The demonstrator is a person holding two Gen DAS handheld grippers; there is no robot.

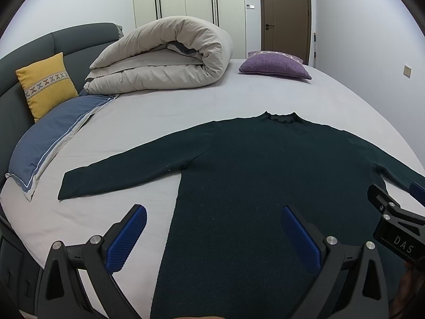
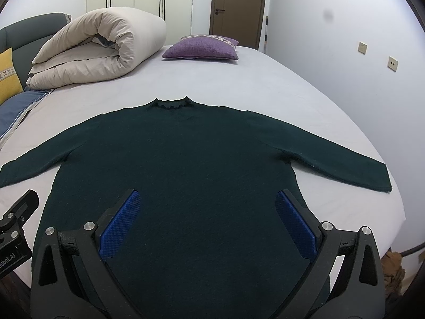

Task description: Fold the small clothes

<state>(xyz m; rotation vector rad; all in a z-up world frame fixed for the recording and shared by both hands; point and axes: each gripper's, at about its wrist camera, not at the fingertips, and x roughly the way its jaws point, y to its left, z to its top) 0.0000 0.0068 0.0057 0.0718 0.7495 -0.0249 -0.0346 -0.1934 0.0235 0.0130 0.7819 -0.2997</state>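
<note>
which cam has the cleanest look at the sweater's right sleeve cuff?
Right wrist view. The sweater lies flat on the bed, and its right sleeve cuff shows whole, apart from the open right tool. In the left wrist view that cuff is hidden behind the right tool's body near the frame edge.

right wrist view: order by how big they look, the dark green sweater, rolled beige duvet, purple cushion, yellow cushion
1. Dark green knit sweater, though it lies nearest the camera.
2. Rolled beige duvet.
3. Purple textured cushion.
4. Yellow cushion, but the frame edge cuts it off, so its rank against the purple one is unsure.
</note>
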